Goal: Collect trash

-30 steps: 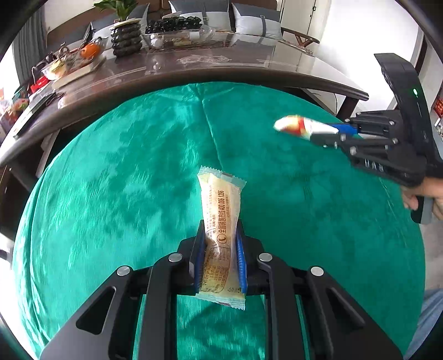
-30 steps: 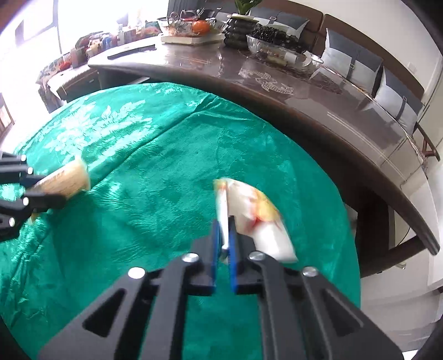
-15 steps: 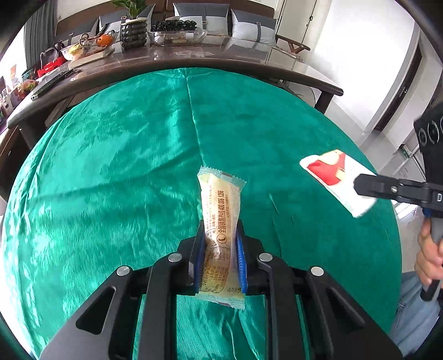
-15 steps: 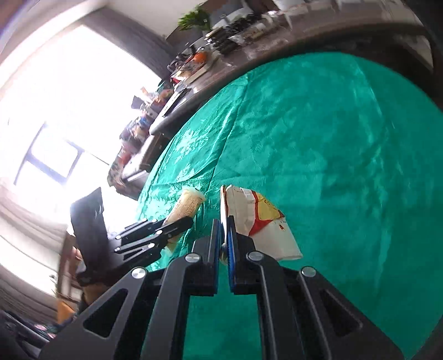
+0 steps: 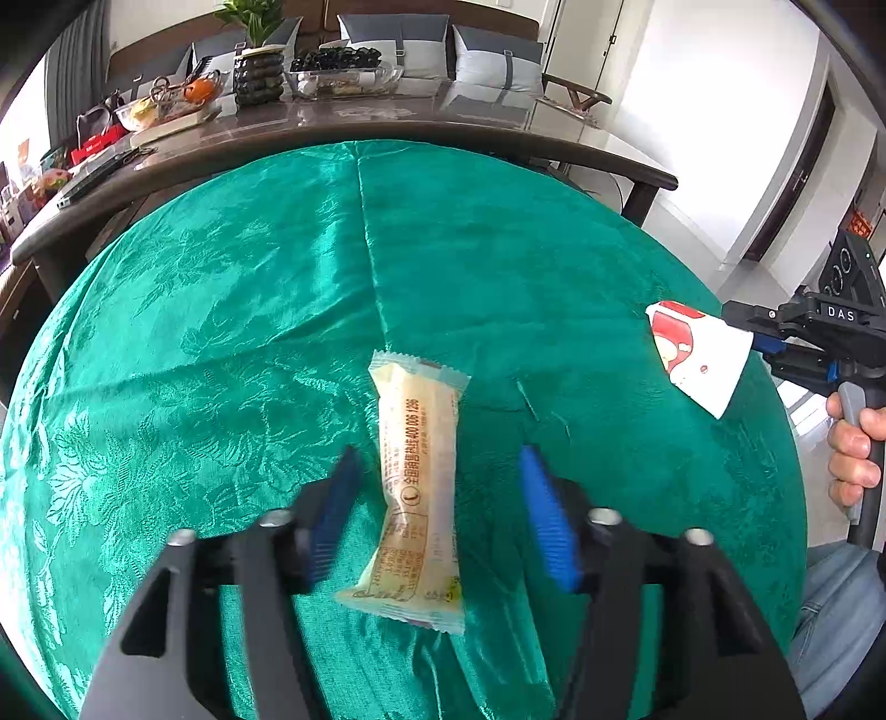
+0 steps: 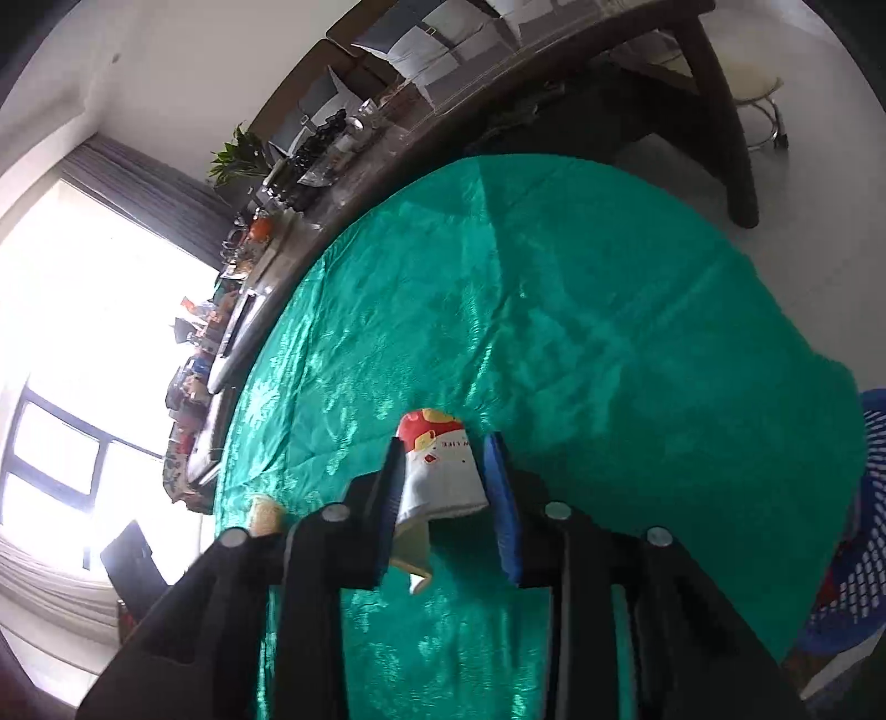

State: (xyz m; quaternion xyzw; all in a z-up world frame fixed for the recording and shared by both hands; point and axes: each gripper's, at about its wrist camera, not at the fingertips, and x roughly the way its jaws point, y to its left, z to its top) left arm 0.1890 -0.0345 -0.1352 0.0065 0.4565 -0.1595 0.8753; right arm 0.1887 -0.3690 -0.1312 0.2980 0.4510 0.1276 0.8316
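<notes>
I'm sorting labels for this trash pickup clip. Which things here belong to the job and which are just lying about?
Part of the job:
- yellow snack wrapper, loose between the open left gripper jaws
- red-and-white wrapper, between the right gripper jaws
- blue basket

Lying about:
- potted plant
- fruit bowl
- glass tray
- cushions

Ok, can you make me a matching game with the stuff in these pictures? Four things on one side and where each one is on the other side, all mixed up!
Things:
1. yellow snack packet
2. red-and-white wrapper
3. blue basket
4. potted plant

Places:
A. between the fingers of the right gripper
B. on the dark brown table
C. between the fingers of the left gripper
D. past the edge of the green tablecloth

Pairs: 1-C, 2-A, 3-D, 4-B.

The jaws of both grippers have just been opening, each with its piece of trash between them.
</notes>
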